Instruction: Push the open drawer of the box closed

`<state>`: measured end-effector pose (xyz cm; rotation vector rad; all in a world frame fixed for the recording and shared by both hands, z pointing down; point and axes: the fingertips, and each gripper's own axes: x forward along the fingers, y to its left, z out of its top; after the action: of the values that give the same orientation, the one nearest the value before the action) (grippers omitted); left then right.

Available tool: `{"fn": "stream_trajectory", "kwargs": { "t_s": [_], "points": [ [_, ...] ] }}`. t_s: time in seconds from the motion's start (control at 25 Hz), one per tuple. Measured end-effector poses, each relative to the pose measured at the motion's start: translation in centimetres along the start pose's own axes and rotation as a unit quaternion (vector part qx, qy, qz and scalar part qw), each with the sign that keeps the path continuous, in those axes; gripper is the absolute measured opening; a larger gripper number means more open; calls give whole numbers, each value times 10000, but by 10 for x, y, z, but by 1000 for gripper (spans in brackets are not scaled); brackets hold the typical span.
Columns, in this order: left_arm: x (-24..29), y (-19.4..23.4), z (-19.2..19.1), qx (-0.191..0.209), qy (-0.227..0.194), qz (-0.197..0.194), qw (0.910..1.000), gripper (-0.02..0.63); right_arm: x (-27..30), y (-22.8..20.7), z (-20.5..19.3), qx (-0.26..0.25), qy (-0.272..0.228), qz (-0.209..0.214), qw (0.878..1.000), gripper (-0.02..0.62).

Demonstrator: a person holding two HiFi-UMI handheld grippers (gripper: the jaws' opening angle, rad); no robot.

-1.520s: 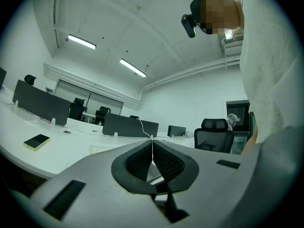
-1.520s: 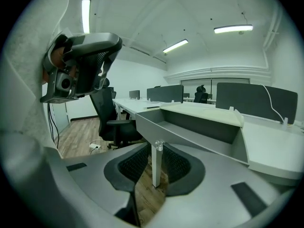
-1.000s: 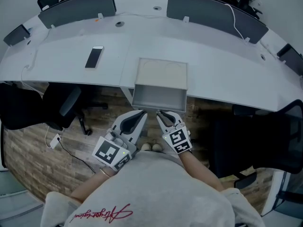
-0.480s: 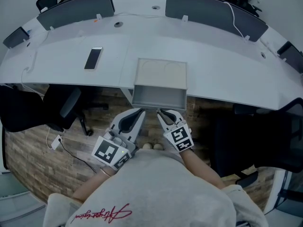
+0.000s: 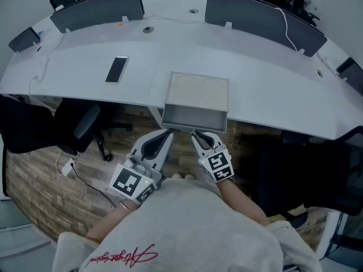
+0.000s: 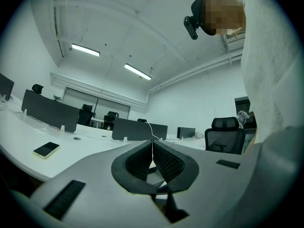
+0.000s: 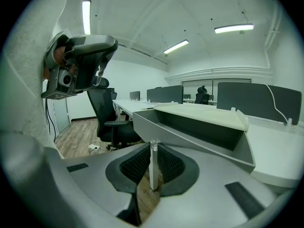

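Head view is filled by a curved white tabletop. A pale box is set at its near edge, and the box's grey drawer is pulled out past that edge toward the person.

Several risks are judged from here. If the drawer front is pushed off-centre, or by one tool alone, the drawer may be skewed and jammed. If the push is too hard, the whole box may be slid back across the tabletop instead of being closed. Since the drawer overhangs with nothing beneath it, a push placed too low could be slipped under the front.

The left tool and the right tool are seen side by side just short of the drawer front, near its lower edge; contact cannot be confirmed. Both tools are clenched with nothing gripped: the left jaws meet at the tips, and only a sliver is left between the right jaws. In the right gripper view the drawer is seen close ahead, above and to the right of the jaws.
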<state>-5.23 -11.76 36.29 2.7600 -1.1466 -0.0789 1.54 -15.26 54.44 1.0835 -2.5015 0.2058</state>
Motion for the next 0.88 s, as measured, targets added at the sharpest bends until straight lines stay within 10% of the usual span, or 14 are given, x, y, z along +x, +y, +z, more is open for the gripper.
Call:
{"fn": "stream_trajectory", "kwargs": {
  "t_s": [0.88],
  "points": [
    [14, 8, 8, 26, -105, 105, 9999, 18, 10, -14, 4, 81, -38, 61, 9999, 57]
  ]
}}
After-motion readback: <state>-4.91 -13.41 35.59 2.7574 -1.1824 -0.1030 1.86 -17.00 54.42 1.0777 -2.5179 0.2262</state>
